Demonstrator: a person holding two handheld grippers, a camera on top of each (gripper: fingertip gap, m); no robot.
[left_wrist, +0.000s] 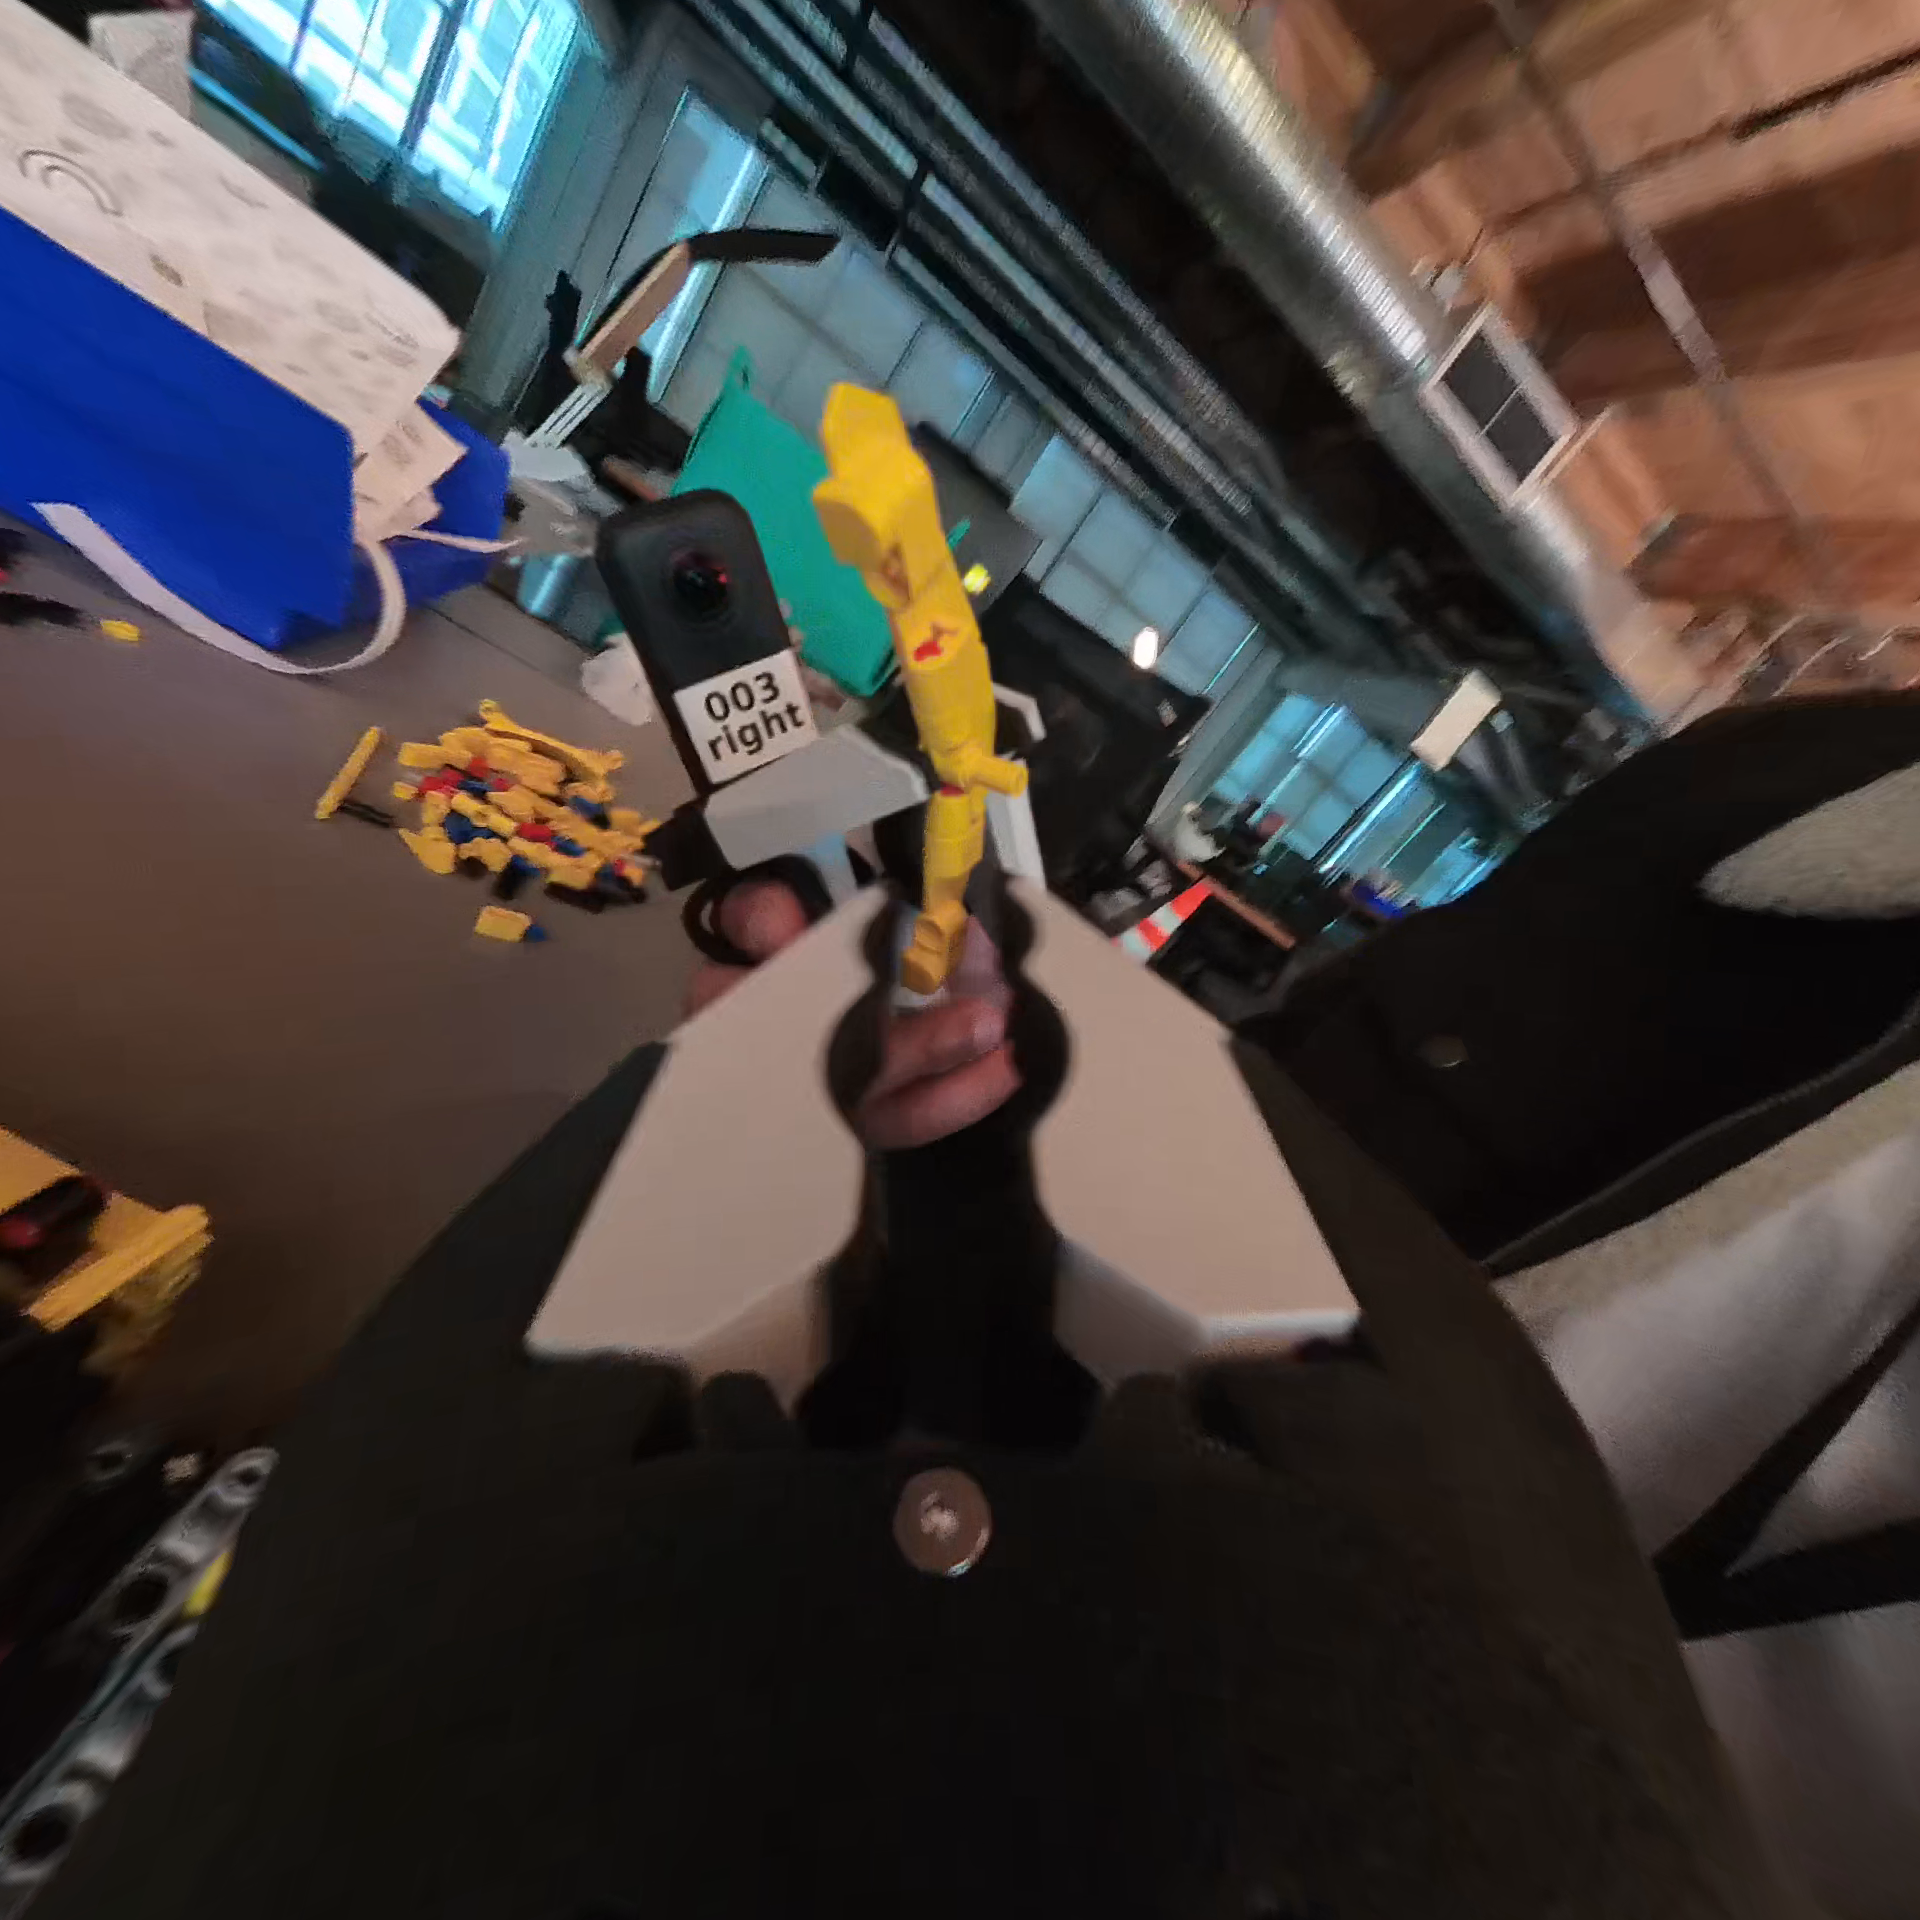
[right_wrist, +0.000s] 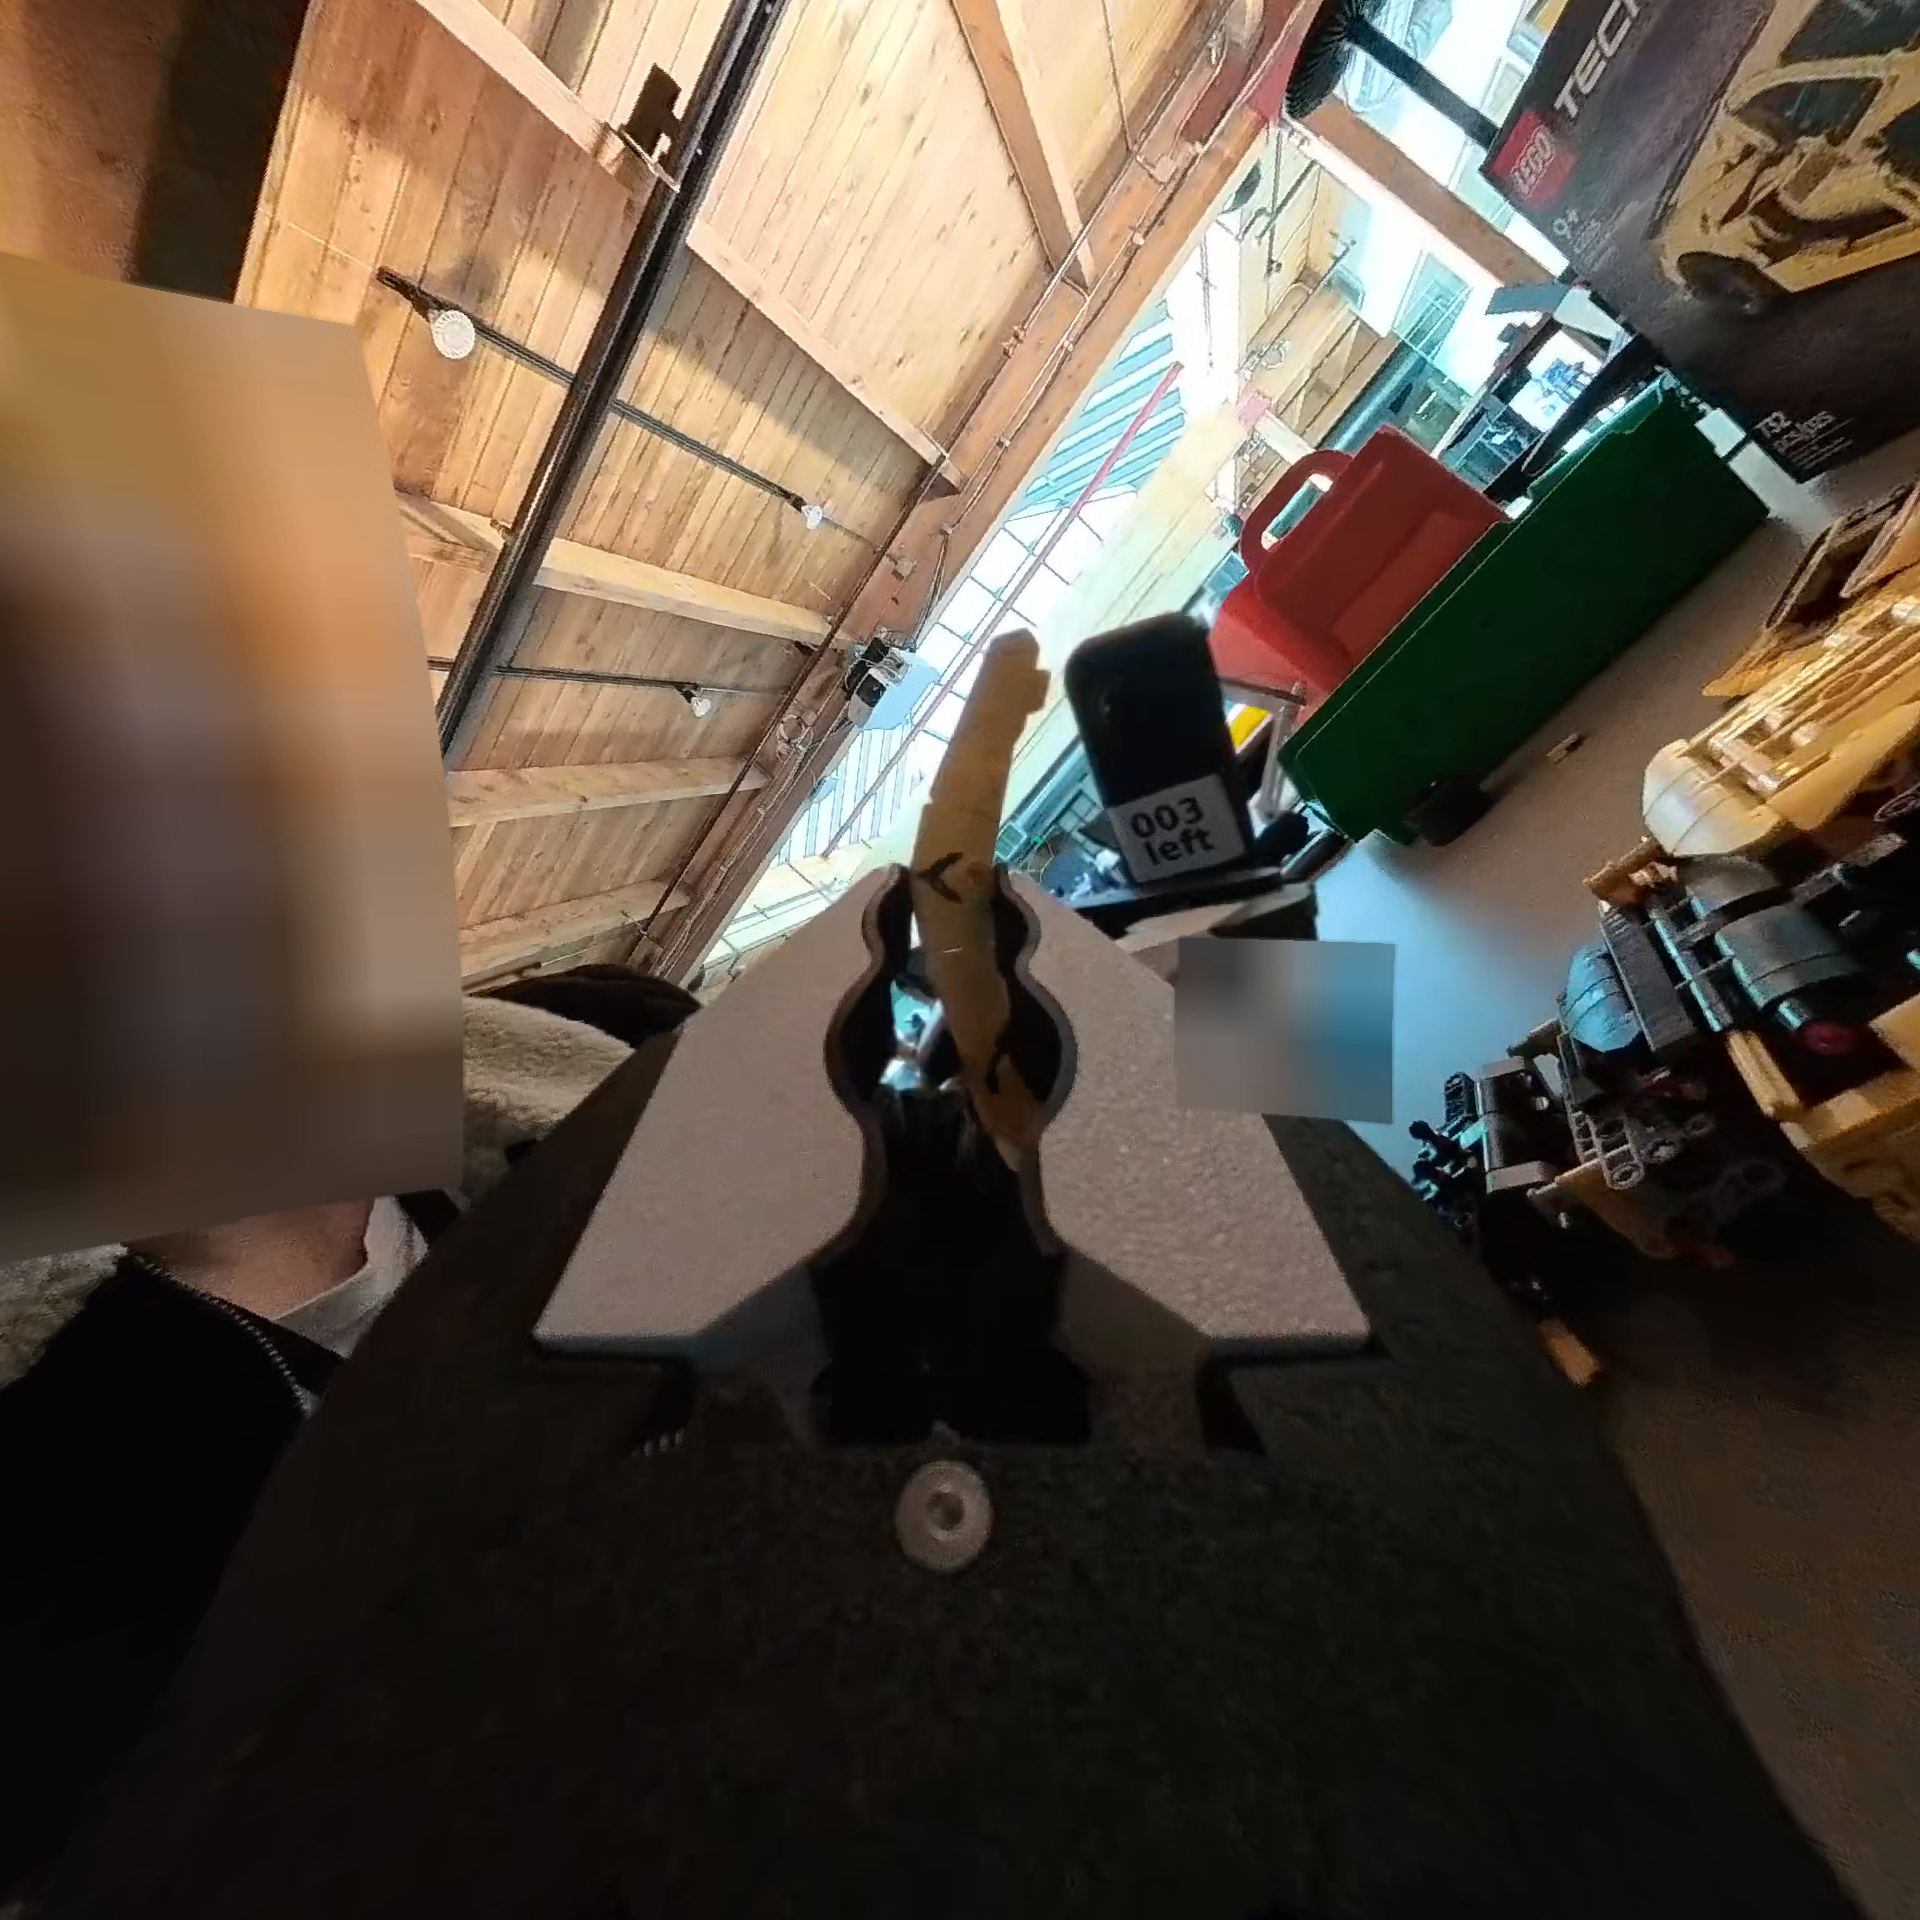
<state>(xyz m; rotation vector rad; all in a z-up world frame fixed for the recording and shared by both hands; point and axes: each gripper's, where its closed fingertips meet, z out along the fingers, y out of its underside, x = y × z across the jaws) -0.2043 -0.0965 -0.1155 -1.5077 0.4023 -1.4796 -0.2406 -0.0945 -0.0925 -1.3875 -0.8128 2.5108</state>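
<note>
A long yellow brick-built piece (left_wrist: 940, 665) with small red marks stands upright in the air. My left gripper (left_wrist: 945, 920) is shut on its lower end. My right gripper (right_wrist: 954, 883) faces the left one and is shut on the same piece (right_wrist: 971, 935), which runs between its fingers and sticks out past the tips. The right gripper's black camera (left_wrist: 696, 613) shows behind the piece in the left wrist view. The left gripper's camera (right_wrist: 1143, 727) shows in the right wrist view. A hand (left_wrist: 935, 1070) shows through the gap between the left fingers.
A pile of loose yellow, blue and red bricks (left_wrist: 520, 810) lies on the brown table (left_wrist: 260, 987) beside a blue bag (left_wrist: 177, 468). A part-built yellow and black vehicle model (right_wrist: 1714, 997), a green box (right_wrist: 1507, 644) and a red box (right_wrist: 1340, 551) stand to the right. A person's dark jacket (left_wrist: 1610, 987) is close.
</note>
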